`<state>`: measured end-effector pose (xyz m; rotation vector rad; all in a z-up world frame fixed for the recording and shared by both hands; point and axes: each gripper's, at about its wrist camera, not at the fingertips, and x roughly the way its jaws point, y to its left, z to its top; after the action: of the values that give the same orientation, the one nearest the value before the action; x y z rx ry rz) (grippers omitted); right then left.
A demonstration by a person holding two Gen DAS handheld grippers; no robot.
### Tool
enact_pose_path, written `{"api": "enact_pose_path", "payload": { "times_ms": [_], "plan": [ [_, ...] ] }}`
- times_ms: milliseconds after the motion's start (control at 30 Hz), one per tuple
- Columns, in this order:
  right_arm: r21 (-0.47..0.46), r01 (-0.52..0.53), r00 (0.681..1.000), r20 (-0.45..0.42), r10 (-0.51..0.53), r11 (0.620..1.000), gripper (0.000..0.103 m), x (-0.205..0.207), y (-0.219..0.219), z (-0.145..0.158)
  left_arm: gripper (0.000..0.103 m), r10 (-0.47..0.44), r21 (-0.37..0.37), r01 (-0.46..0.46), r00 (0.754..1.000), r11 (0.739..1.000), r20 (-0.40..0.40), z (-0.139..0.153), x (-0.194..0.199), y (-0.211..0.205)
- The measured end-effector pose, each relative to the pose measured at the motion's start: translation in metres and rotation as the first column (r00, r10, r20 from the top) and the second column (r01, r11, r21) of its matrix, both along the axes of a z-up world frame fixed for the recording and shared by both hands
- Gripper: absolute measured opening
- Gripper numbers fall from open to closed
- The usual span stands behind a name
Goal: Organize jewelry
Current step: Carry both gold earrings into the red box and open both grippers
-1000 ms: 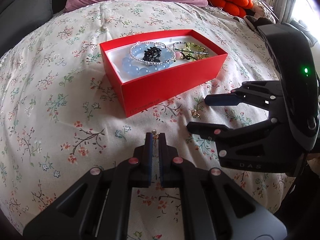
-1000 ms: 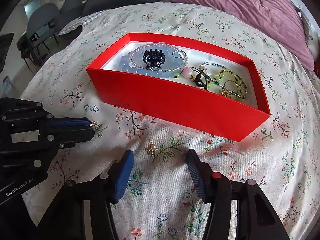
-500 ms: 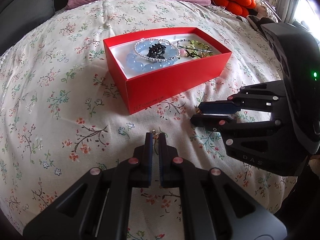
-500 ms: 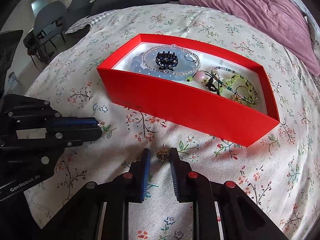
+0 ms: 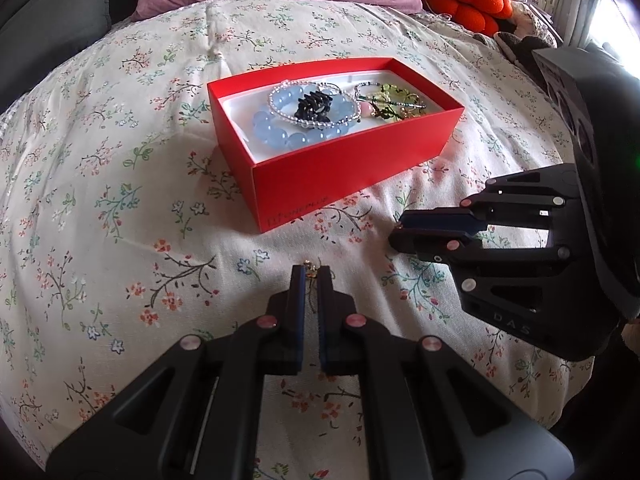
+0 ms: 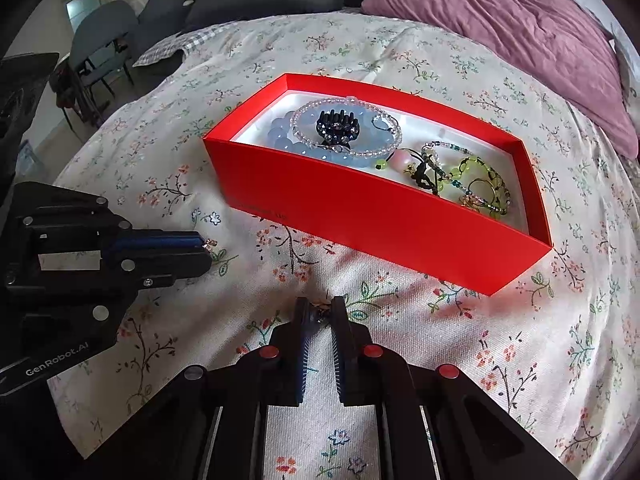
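step: picking up last earrings | my left gripper [image 5: 311,276] pinches one earring [image 5: 310,271] | my right gripper [image 6: 320,312] closing on other earring [image 6: 320,309] | next: lift both into box [image 6: 372,216] just ahead

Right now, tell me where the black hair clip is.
In both wrist views the black hair clip lies inside the red box, at its left end, resting on the blue bead bracelet within the clear bead ring.

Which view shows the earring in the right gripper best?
The right wrist view: the small gold earring sits between the closing right gripper fingertips. In the left wrist view the right gripper is side-on and hides it.
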<state>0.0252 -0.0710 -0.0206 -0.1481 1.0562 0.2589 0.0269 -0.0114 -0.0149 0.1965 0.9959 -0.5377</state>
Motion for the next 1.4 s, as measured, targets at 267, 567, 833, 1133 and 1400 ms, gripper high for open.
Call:
{"api": "enact_pose_path", "payload": {
  "times_ms": [267,567,833,1133,1400],
  "plan": [
    [0.007,-0.001,1.000,0.012,0.001,1.000,0.010,-0.002,-0.002,0.007,0.006,0.000,-0.006,0.001,1.000,1.000,0.011,0.004,-0.001,0.001],
    [0.030,0.018,0.999,0.040,-0.019,0.999,0.010,-0.003,-0.008,0.025,0.006,0.008,-0.028,-0.007,0.999,1.000,0.039,0.021,0.003,0.002],
    [0.063,0.054,0.994,0.087,-0.059,0.997,0.010,0.004,-0.020,0.051,0.006,0.025,-0.064,-0.020,0.997,0.998,0.071,0.042,0.012,-0.001],
    [0.121,0.124,0.981,0.135,-0.140,0.985,0.010,0.020,-0.042,0.079,0.006,0.076,-0.117,-0.064,0.993,0.991,0.096,0.062,0.032,-0.008],
    [0.156,0.190,0.970,0.123,-0.210,0.969,0.010,0.040,-0.053,0.080,0.006,0.138,-0.121,-0.125,0.986,0.985,0.099,0.056,0.057,-0.023]
  ]
}}
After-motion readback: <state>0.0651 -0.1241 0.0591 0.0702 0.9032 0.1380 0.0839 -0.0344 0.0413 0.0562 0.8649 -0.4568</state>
